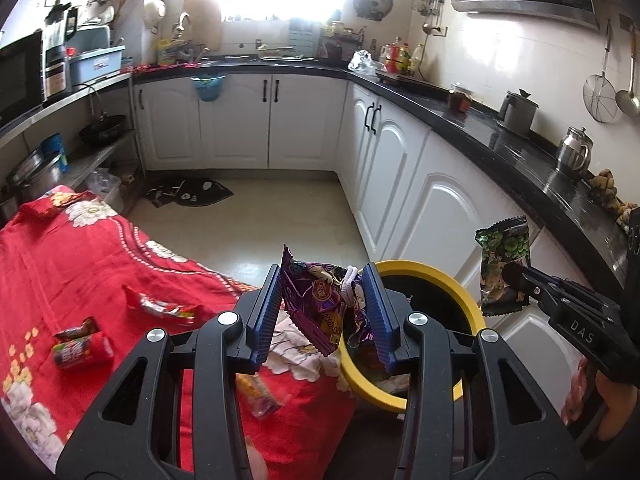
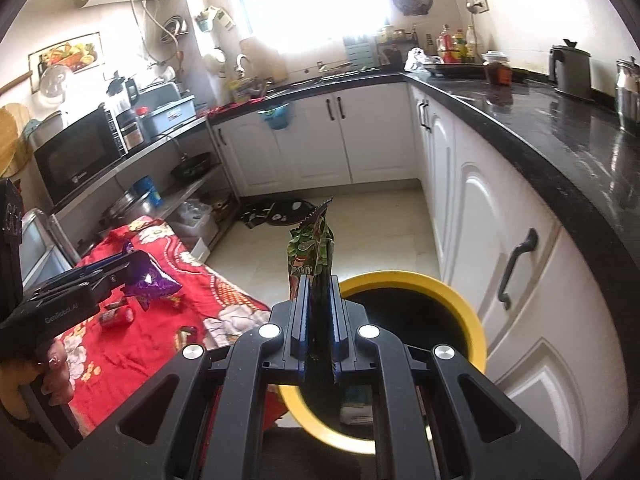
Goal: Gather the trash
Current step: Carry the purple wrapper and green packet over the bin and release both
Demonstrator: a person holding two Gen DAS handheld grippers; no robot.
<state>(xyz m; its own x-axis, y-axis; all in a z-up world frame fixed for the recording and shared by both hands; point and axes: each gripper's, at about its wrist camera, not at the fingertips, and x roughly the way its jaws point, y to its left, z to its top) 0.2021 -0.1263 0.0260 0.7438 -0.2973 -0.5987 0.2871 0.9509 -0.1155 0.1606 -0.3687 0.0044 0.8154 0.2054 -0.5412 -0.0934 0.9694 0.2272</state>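
- The table under the red flowered cloth (image 1: 80, 248) fills the room's near left, from about seven to ten o'clock in the left tongs' view. It carries the litter not yet picked up.
- The yellow-rimmed bin (image 1: 436, 276) stands just beside the table's right corner, at about five o'clock past the left tongs. Its dark mouth is open, with some rubbish showing at the bottom.
- The left tongs (image 1: 324, 312) are partly closed and pinch a crumpled purple wrapper (image 1: 316, 296) with a white string caught in it. The wrapper hangs over the seam between the cloth and the bin's rim.
- The right tongs (image 2: 318, 324) are pressed tight on a green snack packet (image 2: 310, 248), which stands upright above them. They sit at the bin's near-left rim, at about seven o'clock of the opening.
- Loose on the cloth: a red wrapper (image 1: 160, 306) near the middle, small red packets (image 1: 80, 344) at about nine o'clock, and a yellow-pink one (image 1: 260, 396) by the near edge.
- To my eye the step in hand is the drop. Each hand should come fully over the dark opening before letting go, as the purple wrapper looks likely to land on the rim or cloth.
- The packets are light and crinkly, so I'd open wide and low over the bin so nothing clings or drifts out.
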